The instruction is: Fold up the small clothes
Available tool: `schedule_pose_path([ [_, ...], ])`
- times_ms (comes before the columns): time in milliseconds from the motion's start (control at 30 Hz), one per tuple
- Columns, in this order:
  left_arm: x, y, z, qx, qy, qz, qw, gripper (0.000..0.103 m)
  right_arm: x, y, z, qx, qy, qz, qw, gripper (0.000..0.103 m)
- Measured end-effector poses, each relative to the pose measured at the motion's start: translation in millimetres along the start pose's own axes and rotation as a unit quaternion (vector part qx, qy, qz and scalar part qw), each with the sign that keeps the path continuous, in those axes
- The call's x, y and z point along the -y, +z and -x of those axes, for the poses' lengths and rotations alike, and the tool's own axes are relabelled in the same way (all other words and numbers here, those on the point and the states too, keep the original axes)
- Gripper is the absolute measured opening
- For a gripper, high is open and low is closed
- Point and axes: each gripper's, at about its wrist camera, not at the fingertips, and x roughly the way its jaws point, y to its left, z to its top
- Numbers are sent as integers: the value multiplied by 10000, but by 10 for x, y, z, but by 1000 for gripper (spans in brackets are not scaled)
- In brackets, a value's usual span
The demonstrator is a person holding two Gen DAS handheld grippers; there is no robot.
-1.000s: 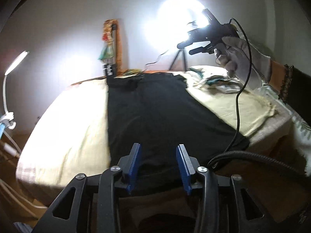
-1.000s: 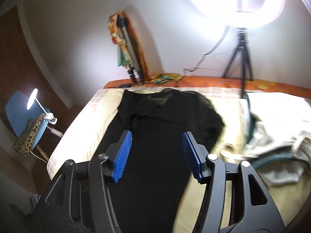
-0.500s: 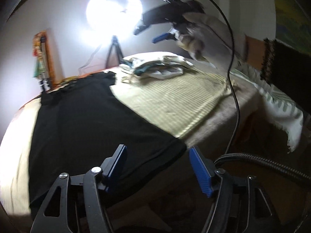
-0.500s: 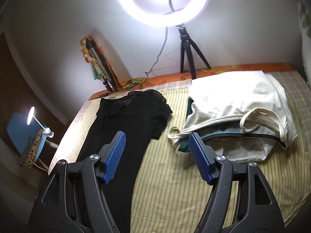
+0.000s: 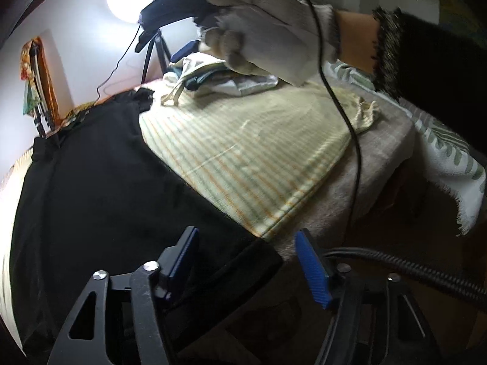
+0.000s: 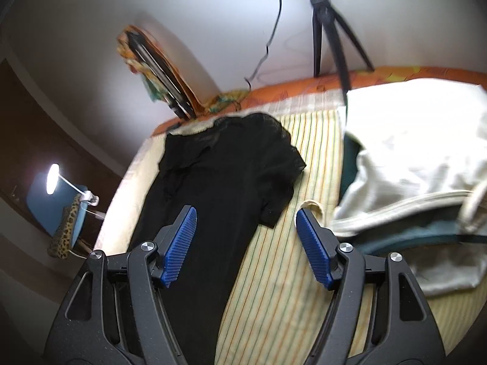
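A black garment (image 5: pixel 100 188) lies flat and lengthwise on the striped sheet (image 5: pixel 243 152). It also shows in the right wrist view (image 6: pixel 219 170). My left gripper (image 5: pixel 246 255) is open and empty, just above the garment's near right corner at the bed's front edge. My right gripper (image 6: pixel 246 237) is open and empty, held in the air over the bed, between the garment's sleeve and a pile of pale clothes (image 6: pixel 411 158). In the left wrist view the right gripper (image 5: pixel 170 9) is held by a gloved hand (image 5: pixel 268 30) above that pile (image 5: pixel 213 76).
A ring light on a tripod (image 6: pixel 328 24) stands behind the bed. A folded stand with colourful cloth (image 6: pixel 152 60) leans on the wall. A desk lamp (image 6: pixel 57 179) and a blue chair (image 6: pixel 61 213) are at the left. A cable (image 5: pixel 344 106) hangs from the right gripper.
My left gripper has swung right to the garment's near right corner and its jaws have opened wider. My right gripper has moved right and forward, toward the pile of pale clothes.
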Motion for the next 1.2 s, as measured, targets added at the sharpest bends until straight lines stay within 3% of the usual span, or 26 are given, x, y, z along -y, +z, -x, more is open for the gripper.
schedule_pose_path([
  [133,-122,-43,-31,33,4,178,9998,30,80,74,-382,-288,49,-235,9993,71],
  [233,-258,-33,-5,48,-210,478,9986,7,106,96,-615,-419,-178,-301,9985,71],
  [433,-439,-53,190,233,-473,1080,9928,4,104,170,-864,-537,-496,-307,9969,71],
  [733,-458,-1,277,391,-544,1237,9901,4,148,290,-1106,-566,-794,-428,9943,71],
  [900,-502,16,285,449,-583,1328,9884,3,67,351,-1264,-448,-1169,-304,9917,71],
  [933,-508,17,288,460,-587,1343,9881,3,53,364,-1283,-426,-1214,-297,9912,69],
  [1000,-533,12,287,480,-606,1390,9873,3,19,390,-1326,-384,-1334,-267,9900,52],
  [1033,-552,10,285,490,-612,1420,9868,3,0,396,-1357,-418,-1362,-232,9895,33],
  [1100,-590,-4,298,524,-637,1484,9855,3,-40,415,-1388,-455,-1450,-147,9883,13],
  [1133,-622,-18,312,541,-652,1527,9846,3,-56,424,-1400,-503,-1345,-153,9895,6],
  [1200,-682,-53,347,581,-672,1616,9828,3,-129,445,-1402,-531,-1309,-123,9899,6],
])
